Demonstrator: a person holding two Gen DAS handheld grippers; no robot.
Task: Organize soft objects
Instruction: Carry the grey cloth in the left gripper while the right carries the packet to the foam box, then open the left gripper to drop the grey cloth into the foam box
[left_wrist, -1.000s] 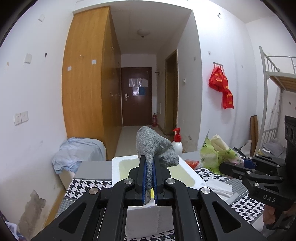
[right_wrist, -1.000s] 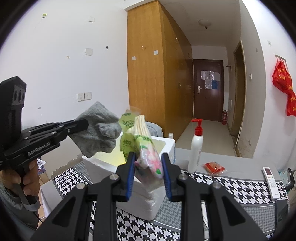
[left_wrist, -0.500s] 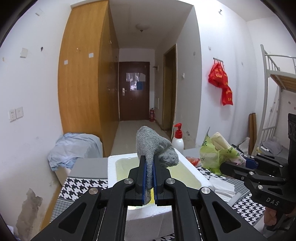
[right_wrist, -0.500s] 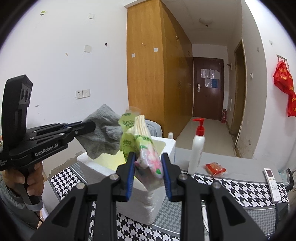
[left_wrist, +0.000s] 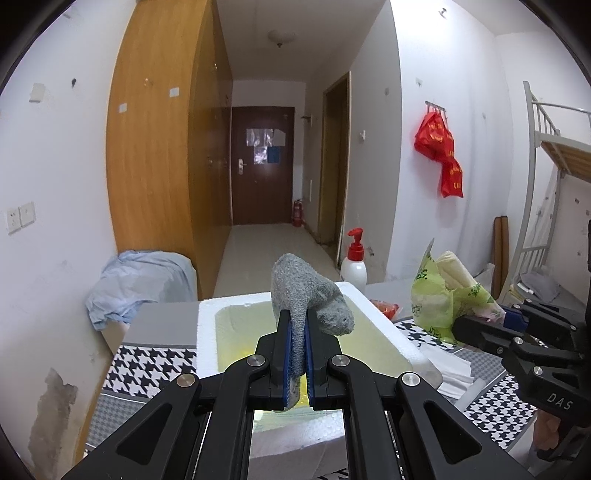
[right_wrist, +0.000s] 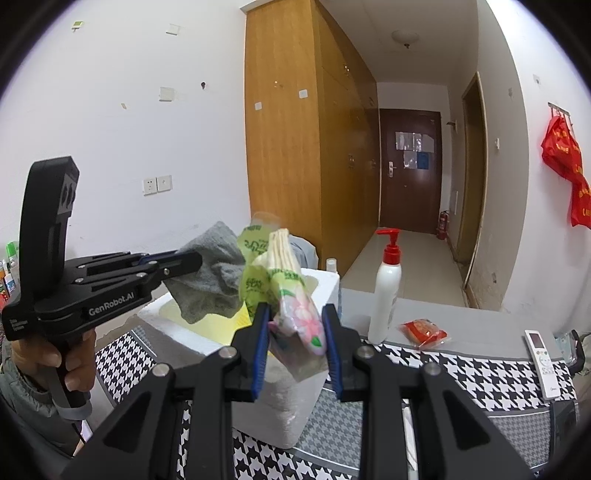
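Observation:
A grey knitted sock (left_wrist: 303, 295) is pinched in my left gripper (left_wrist: 298, 354), which is shut on it above the open white foam box (left_wrist: 207, 332). From the right wrist view the same sock (right_wrist: 210, 280) hangs over the foam box (right_wrist: 291, 410), with the left gripper (right_wrist: 184, 260) holding it from the left. My right gripper (right_wrist: 293, 350) is shut on a green and pink tissue pack (right_wrist: 291, 302), held just over the box's near right corner. The left wrist view shows that tissue pack (left_wrist: 443, 299) to the right of the box.
A white pump bottle with a red top (right_wrist: 386, 291) stands behind the box. A red snack packet (right_wrist: 424, 332) and a white remote (right_wrist: 541, 358) lie on the houndstooth table cloth (right_wrist: 461, 373). Folded white tissues (left_wrist: 447, 363) lie right of the box. A blue cloth heap (left_wrist: 140, 284) sits at the left wall.
My left gripper has carried the grey sock forward and slightly down, so it now hangs over the inside of the foam box. The right gripper and its tissue pack have stayed put.

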